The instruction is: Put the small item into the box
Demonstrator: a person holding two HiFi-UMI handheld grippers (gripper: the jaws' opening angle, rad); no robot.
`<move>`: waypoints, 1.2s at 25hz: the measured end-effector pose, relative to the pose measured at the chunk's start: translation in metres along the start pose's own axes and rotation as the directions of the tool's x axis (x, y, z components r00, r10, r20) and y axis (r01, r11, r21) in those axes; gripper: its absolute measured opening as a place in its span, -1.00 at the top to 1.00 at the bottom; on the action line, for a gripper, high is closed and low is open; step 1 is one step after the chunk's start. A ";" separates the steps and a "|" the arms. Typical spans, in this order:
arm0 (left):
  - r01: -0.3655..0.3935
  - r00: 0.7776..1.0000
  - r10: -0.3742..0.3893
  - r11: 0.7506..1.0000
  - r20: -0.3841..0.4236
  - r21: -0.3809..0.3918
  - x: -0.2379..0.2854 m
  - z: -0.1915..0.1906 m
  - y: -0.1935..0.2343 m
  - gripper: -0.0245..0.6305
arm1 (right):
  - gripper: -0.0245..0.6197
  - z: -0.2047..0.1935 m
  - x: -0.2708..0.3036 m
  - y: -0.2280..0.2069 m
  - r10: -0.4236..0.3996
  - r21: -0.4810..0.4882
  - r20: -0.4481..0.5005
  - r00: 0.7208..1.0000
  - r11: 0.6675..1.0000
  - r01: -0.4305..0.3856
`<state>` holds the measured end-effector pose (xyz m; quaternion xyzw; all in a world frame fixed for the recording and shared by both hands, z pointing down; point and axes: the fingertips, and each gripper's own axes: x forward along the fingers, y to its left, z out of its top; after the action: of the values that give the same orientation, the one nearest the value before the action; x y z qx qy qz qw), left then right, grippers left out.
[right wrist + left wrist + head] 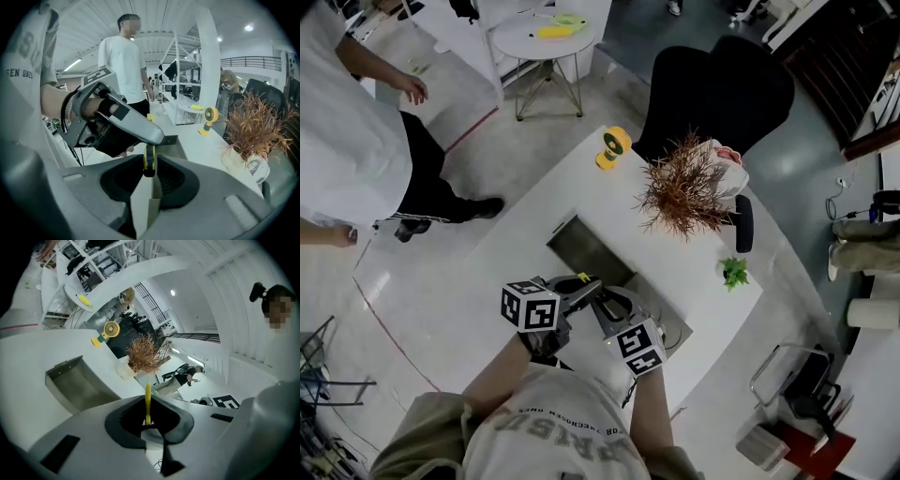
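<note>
A small flat yellow item [582, 278] with a black edge hangs over the front of the white table [675, 272]. My left gripper [589, 287] is shut on it; in the left gripper view the item [148, 401] stands edge-on between the closed jaws [149, 423]. My right gripper [605, 305] comes from below and its jaws [150, 171] are shut on the lower end of the same item [149, 158], right under the left gripper's tip [154, 137]. The grey box [581, 251] is sunk into the table just beyond both grippers.
A dried brown plant in a white pot [684, 192], a yellow desk fan [612, 147] and a small green plant [734, 273] stand on the table's far side. A black chair [722, 89] is behind it. A person [356, 122] stands at the left.
</note>
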<state>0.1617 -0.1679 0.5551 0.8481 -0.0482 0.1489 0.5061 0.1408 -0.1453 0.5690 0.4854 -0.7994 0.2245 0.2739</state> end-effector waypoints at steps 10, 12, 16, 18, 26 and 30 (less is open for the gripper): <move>0.016 1.000 -0.015 0.996 0.010 -0.083 0.000 -0.004 0.009 0.83 | 0.71 -0.004 0.001 0.003 0.014 0.025 -0.019 1.000 1.000 -0.014; 0.014 1.000 -0.013 0.997 0.014 -0.080 -0.001 -0.004 0.009 0.83 | 0.71 -0.004 0.001 0.004 0.017 0.025 -0.021 1.000 1.000 -0.016; -0.007 1.000 0.008 0.999 0.021 -0.047 -0.002 -0.001 0.010 0.81 | 0.71 -0.003 0.002 0.005 0.025 0.028 -0.022 0.999 0.999 -0.024; -0.015 0.999 0.016 0.999 0.029 -0.033 -0.004 0.003 0.010 0.47 | 0.71 -0.003 0.003 0.006 0.029 0.031 -0.021 0.999 0.999 -0.028; -0.041 0.995 0.042 0.999 0.089 -0.019 -0.021 0.014 0.022 0.07 | 0.71 -0.005 0.009 0.003 0.022 0.062 -0.021 1.000 0.998 -0.021; -0.084 0.992 0.084 0.996 0.093 0.003 -0.032 0.010 0.035 0.04 | 0.71 -0.012 0.015 -0.010 -0.004 0.066 -0.047 0.999 0.998 0.007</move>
<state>0.1252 -0.1960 0.5710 0.8530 -0.1067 0.1307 0.4939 0.1465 -0.1514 0.5887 0.4909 -0.7837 0.2614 0.2767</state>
